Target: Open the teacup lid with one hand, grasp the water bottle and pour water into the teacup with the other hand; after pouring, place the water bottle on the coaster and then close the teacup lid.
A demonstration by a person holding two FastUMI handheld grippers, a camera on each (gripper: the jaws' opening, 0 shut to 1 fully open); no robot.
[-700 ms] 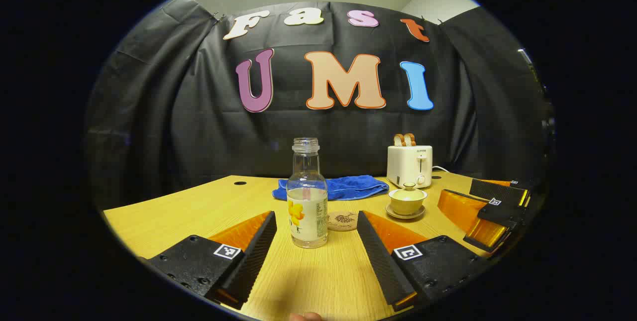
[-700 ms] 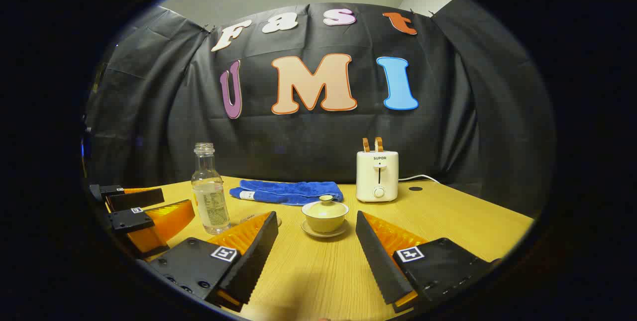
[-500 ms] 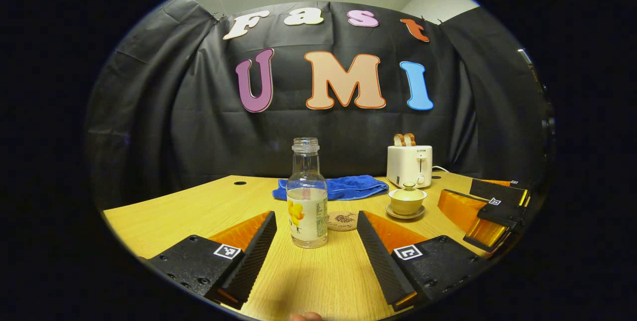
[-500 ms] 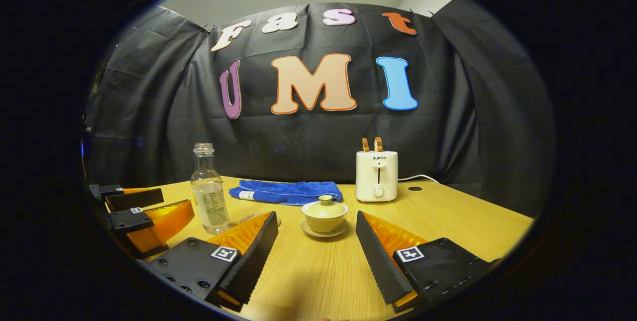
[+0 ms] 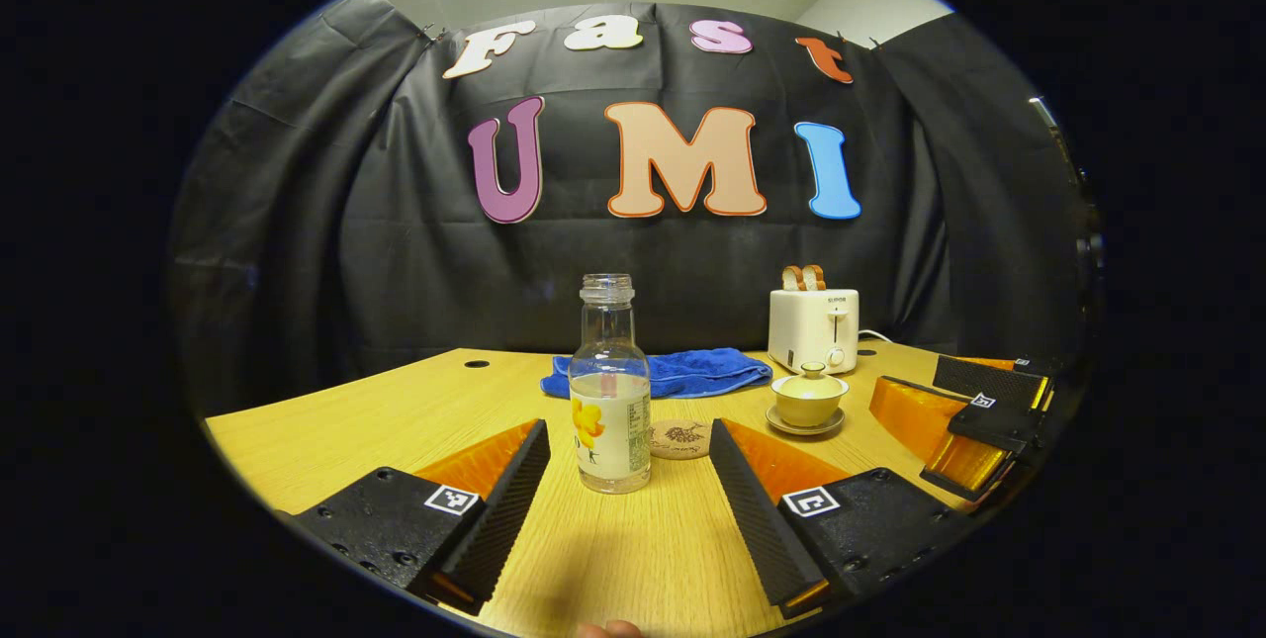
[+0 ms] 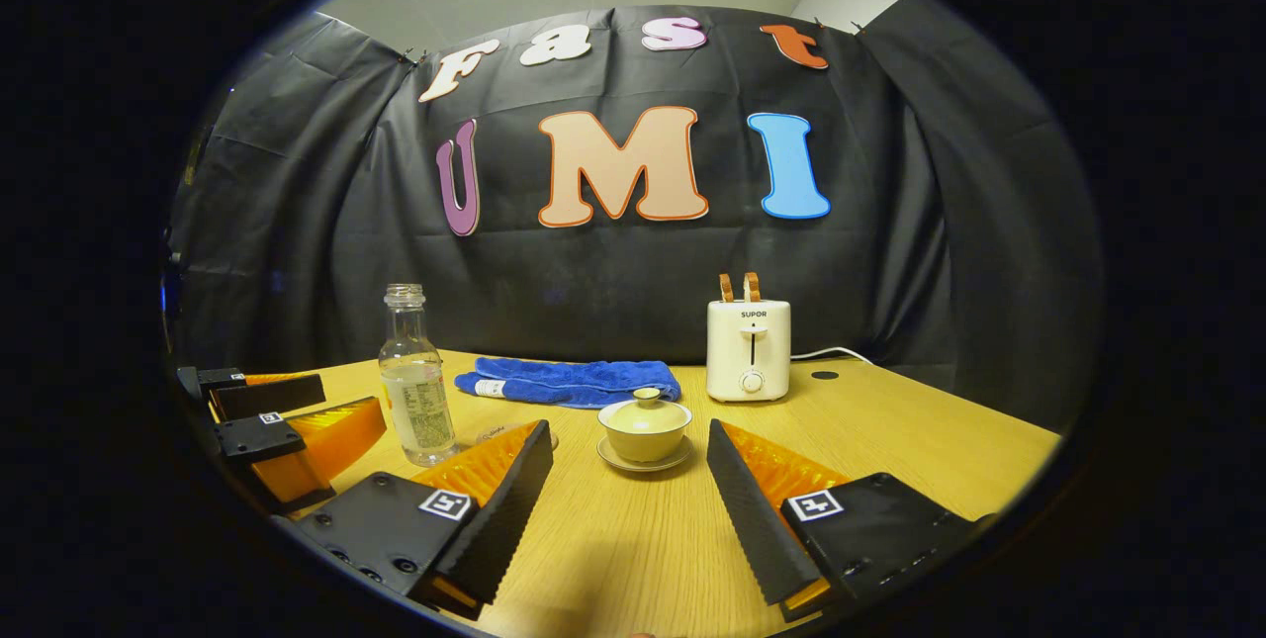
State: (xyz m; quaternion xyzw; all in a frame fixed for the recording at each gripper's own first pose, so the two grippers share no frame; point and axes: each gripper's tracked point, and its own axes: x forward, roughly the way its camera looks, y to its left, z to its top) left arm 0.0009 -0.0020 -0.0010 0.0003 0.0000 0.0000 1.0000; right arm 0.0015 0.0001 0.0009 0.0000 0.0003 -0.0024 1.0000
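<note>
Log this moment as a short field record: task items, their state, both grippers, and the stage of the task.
water bottle: upright on the table, uncapped, partly filled
teacup: on its saucer, lid on
coaster: bare, just behind the bottle
left gripper: open, lined up on the bottle, not touching
right gripper: open, facing the teacup, not touching
background: blue towel, toaster
stage: nothing grasped yet

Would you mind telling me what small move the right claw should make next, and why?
Probably ease the right claw forward and up over the teacup lid. The lid sits on the teacup, nothing is held, and the open claw already lines up with it. The water bottle stands ahead of the open left claw.
</note>
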